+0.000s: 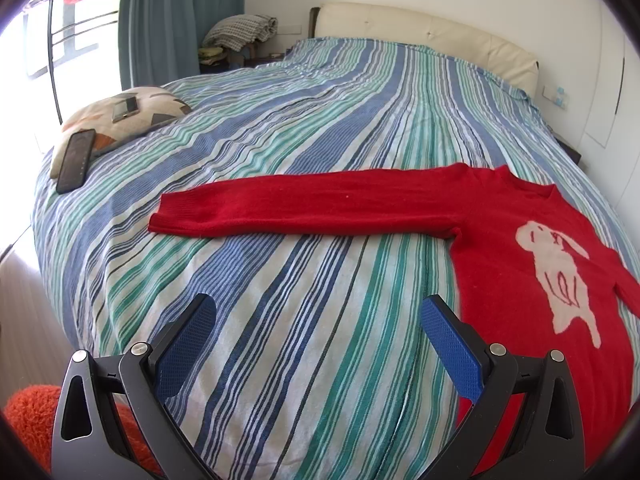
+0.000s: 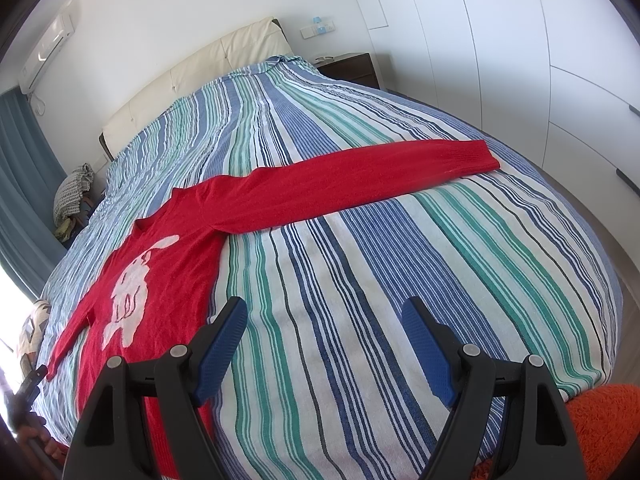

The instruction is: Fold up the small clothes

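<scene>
Red sweater (image 1: 520, 264) with a white rabbit motif lies flat, front up, on the striped bedspread (image 1: 320, 320), both sleeves spread straight out sideways. Left gripper (image 1: 318, 334) and right gripper (image 2: 324, 334) both hang released, holding nothing, over bare bedspread. Each sleeve's long axis runs crosswise ahead of its gripper; neither looks nearer.

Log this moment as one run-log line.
stage: before first fold | red sweater: flat on striped bed, sleeves spread | left gripper: open, empty | right gripper: open, empty
</scene>
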Demonstrator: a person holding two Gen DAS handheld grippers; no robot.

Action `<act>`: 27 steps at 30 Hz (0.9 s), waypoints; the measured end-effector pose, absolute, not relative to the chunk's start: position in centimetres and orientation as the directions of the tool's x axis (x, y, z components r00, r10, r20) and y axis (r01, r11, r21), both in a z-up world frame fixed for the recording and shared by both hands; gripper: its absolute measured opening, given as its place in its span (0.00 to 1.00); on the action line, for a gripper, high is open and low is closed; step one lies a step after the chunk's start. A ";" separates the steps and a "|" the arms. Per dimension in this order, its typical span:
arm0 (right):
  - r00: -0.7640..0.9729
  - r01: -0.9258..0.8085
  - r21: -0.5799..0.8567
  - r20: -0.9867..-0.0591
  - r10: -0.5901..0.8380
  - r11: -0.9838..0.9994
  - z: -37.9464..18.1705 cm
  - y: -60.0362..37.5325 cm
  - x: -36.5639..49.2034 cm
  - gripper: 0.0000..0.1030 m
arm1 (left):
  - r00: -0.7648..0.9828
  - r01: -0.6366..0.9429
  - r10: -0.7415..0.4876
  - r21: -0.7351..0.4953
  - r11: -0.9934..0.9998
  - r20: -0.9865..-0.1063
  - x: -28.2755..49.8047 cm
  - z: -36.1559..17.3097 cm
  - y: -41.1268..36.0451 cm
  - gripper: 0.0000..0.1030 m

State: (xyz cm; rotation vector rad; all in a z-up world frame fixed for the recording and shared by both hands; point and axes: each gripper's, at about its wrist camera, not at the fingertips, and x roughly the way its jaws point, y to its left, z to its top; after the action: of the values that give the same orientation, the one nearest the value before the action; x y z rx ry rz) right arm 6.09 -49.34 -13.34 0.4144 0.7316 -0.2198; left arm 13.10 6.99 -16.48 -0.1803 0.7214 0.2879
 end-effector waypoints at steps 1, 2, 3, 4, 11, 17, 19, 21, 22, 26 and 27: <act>0.727 0.336 0.289 -0.685 -0.051 0.897 -13.3 -49.3 6.1 0.77 | 0.714 -0.320 0.197 -0.063 0.945 -0.672 13.1 -16.5 7.0 0.99; 0.727 0.335 0.289 -0.685 -0.051 0.897 -13.3 -49.3 6.1 0.77 | 0.714 -0.320 0.197 -0.064 0.945 -0.672 13.1 -16.5 7.0 0.99; 0.727 0.336 0.289 -0.685 -0.051 0.896 -13.3 -49.3 6.1 0.77 | 0.714 -0.320 0.196 -0.064 0.945 -0.672 13.1 -16.5 7.0 0.99; 0.727 0.336 0.289 -0.685 -0.051 0.897 -13.3 -49.3 6.1 0.77 | 0.714 -0.320 0.196 -0.064 0.945 -0.672 13.1 -16.5 7.0 0.99; 0.726 0.336 0.289 -0.685 -0.051 0.896 -13.3 -49.3 6.1 0.77 | 0.714 -0.319 0.196 -0.063 0.946 -0.672 13.1 -16.5 7.0 0.99; 0.727 0.336 0.290 -0.684 -0.051 0.896 -13.3 -49.3 6.1 0.77 | 0.713 -0.319 0.195 -0.063 0.946 -0.673 13.1 -16.5 7.0 0.99; 0.729 0.337 0.293 -0.683 -0.050 0.895 -13.3 -49.4 6.0 0.77 | 0.708 -0.319 0.189 -0.069 0.945 -0.680 13.0 -16.4 7.0 0.99; 0.730 0.338 0.297 -0.682 -0.050 0.893 -13.3 -49.4 6.1 0.77 | 0.702 -0.319 0.165 -0.099 0.943 -0.693 12.6 -16.1 6.9 0.99; 0.731 0.339 0.299 -0.681 -0.049 0.892 -13.4 -49.4 5.9 0.77 | 0.699 -0.317 0.141 -0.127 0.940 -0.701 12.4 -15.9 6.8 0.99; 0.731 0.337 0.308 -0.681 -0.042 0.890 -13.5 -49.4 6.1 0.77 | 0.670 -0.305 -0.016 -0.294 0.906 -0.742 11.7 -15.2 5.9 0.99; 0.731 0.337 0.309 -0.681 -0.040 0.889 -13.6 -49.4 6.2 0.77 | 0.657 -0.302 -0.052 -0.326 0.896 -0.752 11.7 -15.2 5.6 0.99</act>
State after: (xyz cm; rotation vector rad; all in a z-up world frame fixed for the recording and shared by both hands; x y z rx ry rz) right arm 6.17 -49.43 -13.57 0.4357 0.7265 -0.2148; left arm 11.71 5.56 -15.19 -0.4514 0.8491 0.1476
